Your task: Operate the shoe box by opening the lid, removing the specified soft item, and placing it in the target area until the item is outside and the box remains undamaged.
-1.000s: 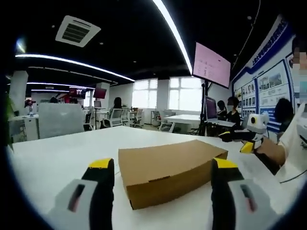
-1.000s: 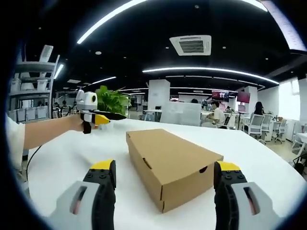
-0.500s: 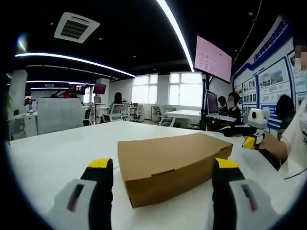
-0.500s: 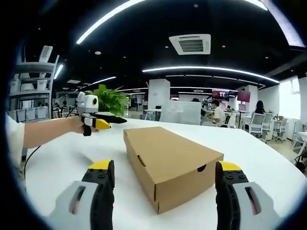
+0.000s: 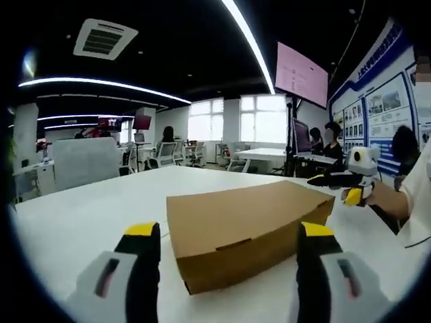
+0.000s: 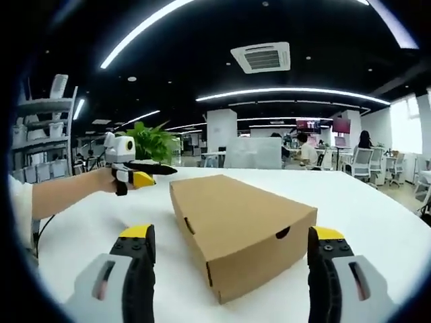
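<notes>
A closed brown cardboard shoe box (image 5: 246, 225) lies on the white table (image 5: 81, 215), its lid down. My left gripper (image 5: 227, 259) stands open just short of the box's near end, one jaw on each side. In the right gripper view the same box (image 6: 242, 225) lies lengthwise ahead, and my right gripper (image 6: 229, 259) is open near its end with the finger notch. The left gripper (image 6: 145, 171) also shows at the left of the right gripper view, held by a hand. The right gripper (image 5: 340, 185) appears at the right of the left gripper view. The soft item is hidden inside.
The table (image 6: 377, 215) stretches wide around the box. A green plant (image 6: 153, 142) stands behind it, shelves (image 6: 40, 141) rise at the left. Office desks, chairs and seated people (image 5: 330, 145) fill the background. A person's forearm (image 6: 64, 195) reaches in from the left.
Both cameras have drifted a little closer to the box, which looks slightly larger. The box has not moved and its lid stays shut. Both grippers stay open.
</notes>
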Demonstrator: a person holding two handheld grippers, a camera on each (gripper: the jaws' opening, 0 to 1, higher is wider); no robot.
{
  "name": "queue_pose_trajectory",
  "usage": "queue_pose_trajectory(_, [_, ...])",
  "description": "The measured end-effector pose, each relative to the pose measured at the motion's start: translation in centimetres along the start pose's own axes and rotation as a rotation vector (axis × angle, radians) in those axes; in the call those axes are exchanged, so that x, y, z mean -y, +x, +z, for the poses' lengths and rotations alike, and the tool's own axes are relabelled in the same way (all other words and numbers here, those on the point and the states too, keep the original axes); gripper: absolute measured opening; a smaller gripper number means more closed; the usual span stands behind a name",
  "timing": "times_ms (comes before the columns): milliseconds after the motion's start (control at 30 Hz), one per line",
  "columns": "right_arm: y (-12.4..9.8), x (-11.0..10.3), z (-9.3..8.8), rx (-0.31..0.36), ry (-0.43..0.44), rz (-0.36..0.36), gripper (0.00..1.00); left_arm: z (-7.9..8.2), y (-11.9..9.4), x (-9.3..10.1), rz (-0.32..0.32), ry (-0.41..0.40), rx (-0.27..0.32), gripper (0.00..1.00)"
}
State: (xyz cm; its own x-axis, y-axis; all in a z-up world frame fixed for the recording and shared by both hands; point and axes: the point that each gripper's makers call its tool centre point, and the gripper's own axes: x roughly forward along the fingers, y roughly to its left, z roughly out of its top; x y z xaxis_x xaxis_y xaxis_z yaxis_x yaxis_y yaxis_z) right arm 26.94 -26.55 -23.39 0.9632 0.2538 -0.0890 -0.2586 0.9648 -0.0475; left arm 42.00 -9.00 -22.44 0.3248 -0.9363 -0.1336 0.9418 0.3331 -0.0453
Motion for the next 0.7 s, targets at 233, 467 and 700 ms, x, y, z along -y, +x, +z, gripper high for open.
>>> queue_pose_trajectory(233, [0.8, 0.7, -1.5, -0.083, 0.028, -0.054, 0.89, -0.9, 0.3, 0.1, -0.005, -0.013, -0.013, 0.87])
queue_pose_trajectory(467, [1.8, -0.1, -1.2, -0.049, -0.047, -0.035, 0.95, -1.7, 0.3, -1.0, -0.002, -0.055, 0.007, 0.85])
queue_pose_trajectory(700, [2.4, 1.1, -0.8, -0.049, -0.059, -0.09, 0.98, -1.4, 0.8, -1.2, -0.008, -0.046, 0.027, 0.83])
